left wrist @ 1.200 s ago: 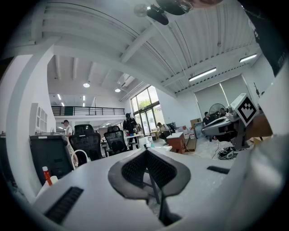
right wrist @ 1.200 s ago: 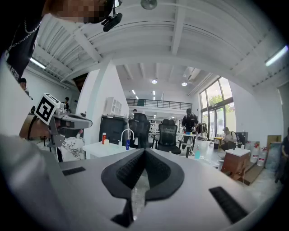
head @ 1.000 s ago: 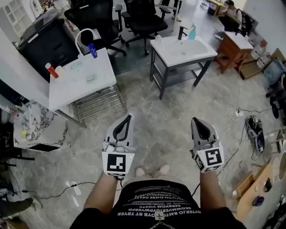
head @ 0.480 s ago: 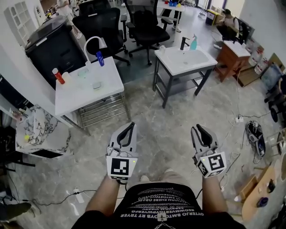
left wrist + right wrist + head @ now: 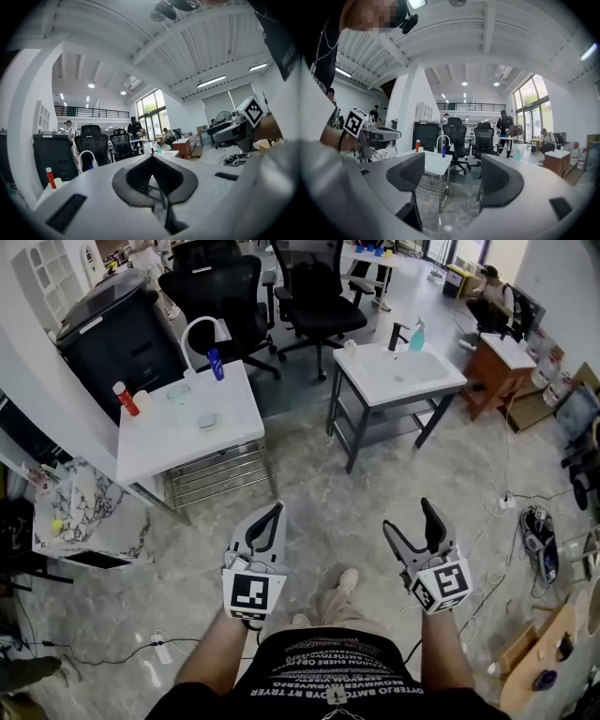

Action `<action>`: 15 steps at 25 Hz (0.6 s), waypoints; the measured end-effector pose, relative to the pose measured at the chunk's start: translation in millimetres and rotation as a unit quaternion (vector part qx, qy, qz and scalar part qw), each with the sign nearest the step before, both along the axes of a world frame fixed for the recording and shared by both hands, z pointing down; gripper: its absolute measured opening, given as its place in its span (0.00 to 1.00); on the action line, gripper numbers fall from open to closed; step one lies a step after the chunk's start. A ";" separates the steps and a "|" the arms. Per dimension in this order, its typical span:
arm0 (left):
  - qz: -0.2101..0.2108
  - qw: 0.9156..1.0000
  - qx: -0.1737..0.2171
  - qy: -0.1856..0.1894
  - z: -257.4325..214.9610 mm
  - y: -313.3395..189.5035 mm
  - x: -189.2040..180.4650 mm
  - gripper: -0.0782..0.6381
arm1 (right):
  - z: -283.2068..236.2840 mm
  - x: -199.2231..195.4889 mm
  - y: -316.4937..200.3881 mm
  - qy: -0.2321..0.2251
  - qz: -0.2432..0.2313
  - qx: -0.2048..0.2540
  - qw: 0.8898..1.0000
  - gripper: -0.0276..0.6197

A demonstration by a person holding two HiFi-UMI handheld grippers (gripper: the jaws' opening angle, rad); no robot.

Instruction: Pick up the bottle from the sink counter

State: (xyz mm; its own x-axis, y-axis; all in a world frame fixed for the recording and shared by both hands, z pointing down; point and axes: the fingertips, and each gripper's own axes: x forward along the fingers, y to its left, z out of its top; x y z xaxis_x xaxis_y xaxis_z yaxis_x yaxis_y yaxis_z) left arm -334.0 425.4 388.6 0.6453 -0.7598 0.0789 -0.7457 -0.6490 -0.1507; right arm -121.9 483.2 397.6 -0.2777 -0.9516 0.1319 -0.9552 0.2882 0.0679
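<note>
A teal spray bottle (image 5: 417, 334) stands by the black tap at the back of the white sink counter (image 5: 431, 379), far ahead on the right. It shows small in the right gripper view (image 5: 517, 154). A blue bottle (image 5: 217, 364) and a red bottle (image 5: 125, 399) stand on the white table (image 5: 169, 442) at the left. Both grippers hang over the floor, well short of either. My left gripper (image 5: 272, 512) is shut and empty. My right gripper (image 5: 408, 517) has just been opening; its jaws stand wide with nothing between them (image 5: 452, 164).
A white arched faucet (image 5: 197, 334) rises on the left table, which has a wire rack beneath. Black office chairs (image 5: 314, 287) stand behind both tables, a dark cabinet (image 5: 117, 329) is at back left. Cables and a power strip (image 5: 506, 501) lie on the floor at right.
The right gripper's jaws went from shut to wide open. Both grippers and the person have moved forward toward the tables. The left gripper stays shut.
</note>
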 end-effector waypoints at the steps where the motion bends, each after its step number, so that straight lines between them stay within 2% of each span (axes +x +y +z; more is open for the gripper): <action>1: 0.001 1.000 -0.002 0.000 1.4 -4.6 5.9 0.11 | 1.1 3.1 -5.3 0.001 -0.005 0.001 1.000 0.59; 7: 0.005 1.000 -0.010 -0.006 10.0 -42.5 42.2 0.11 | 11.4 33.8 -49.1 -0.001 -0.019 -0.008 1.000 0.61; 15: 0.000 1.000 -0.024 -0.002 21.3 -118.5 100.4 0.11 | 21.9 84.2 -128.6 -0.008 -0.036 -0.020 0.999 0.61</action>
